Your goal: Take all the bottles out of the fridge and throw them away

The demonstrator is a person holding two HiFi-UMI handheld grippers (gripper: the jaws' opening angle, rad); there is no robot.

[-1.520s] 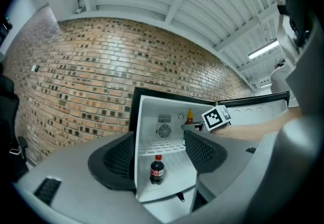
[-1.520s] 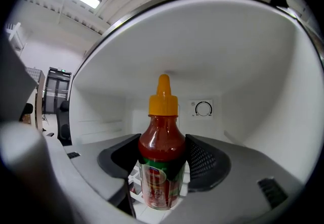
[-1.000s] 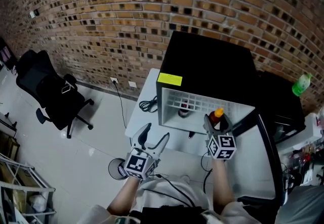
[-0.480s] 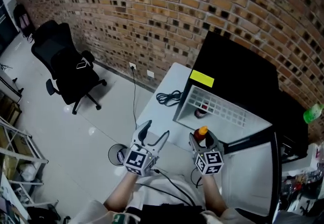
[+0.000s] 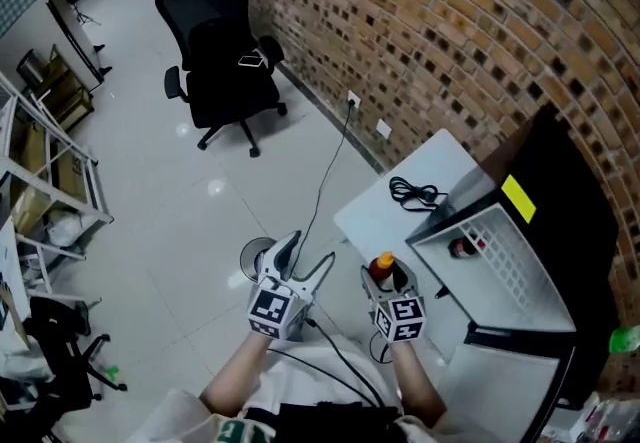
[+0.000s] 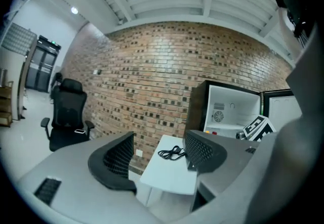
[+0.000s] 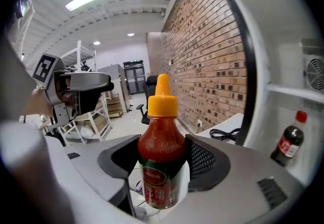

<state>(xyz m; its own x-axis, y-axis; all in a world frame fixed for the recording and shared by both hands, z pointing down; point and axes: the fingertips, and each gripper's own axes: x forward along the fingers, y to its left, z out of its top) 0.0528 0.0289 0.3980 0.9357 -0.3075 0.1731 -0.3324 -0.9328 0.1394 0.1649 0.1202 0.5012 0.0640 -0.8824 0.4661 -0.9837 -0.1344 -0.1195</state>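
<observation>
1. The black fridge [image 5: 560, 191] with a white inside stands with its door open. A second ago it stood straight ahead of both grippers, with the right gripper [image 5: 385, 276] at its mouth. Now it lies off to that gripper's right, well apart from it.
2. The white tabletop [image 5: 390, 216] that carries the fridge now sits ahead and to the right of the right gripper. The coiled black cable [image 5: 415, 194] on it lies untouched.
3. The round grey bin [image 5: 256, 256] on the floor has come from the near left of the left gripper [image 5: 300, 263] to just ahead of it. That gripper partly hides it, and it lies to the left of the right gripper. I judge it to be where the load is meant to go.
4. The red sauce bottle [image 7: 161, 157] with an orange cap stands upright, pinched round its body by the right gripper. The grip is as firm as it was a second ago. It is out of the fridge, so only the drop remains for it.
5. The left gripper has swung round alongside; its jaws are spread with nothing between them.
6. The small dark bottle [image 7: 289, 142] with a red cap is on a fridge shelf, to the right of the right gripper. The task therefore needs at least one more trip.
</observation>
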